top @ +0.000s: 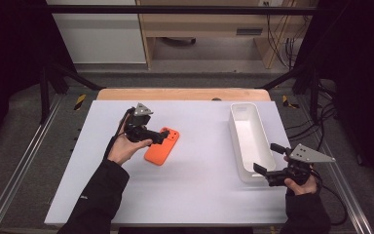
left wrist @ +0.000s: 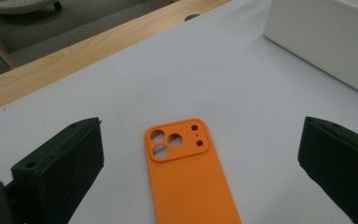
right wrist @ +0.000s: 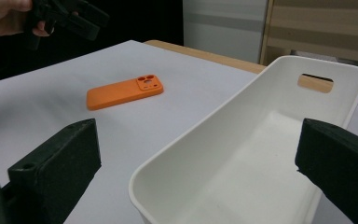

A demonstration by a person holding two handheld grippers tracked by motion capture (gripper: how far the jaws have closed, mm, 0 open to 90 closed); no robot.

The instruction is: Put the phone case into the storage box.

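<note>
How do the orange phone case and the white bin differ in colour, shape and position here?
The phone case is orange, thin and lies flat; the bin is white, deep-walled and open-topped. The case lies under the open left tool, the bin's near end before the open right tool. Both rest on the white table.

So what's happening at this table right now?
A person works with a gripper in each hand. The left gripper hovers open above an orange phone case lying flat on the white table, not gripping it. The right gripper waits open at the near end of an empty white bin.
</note>
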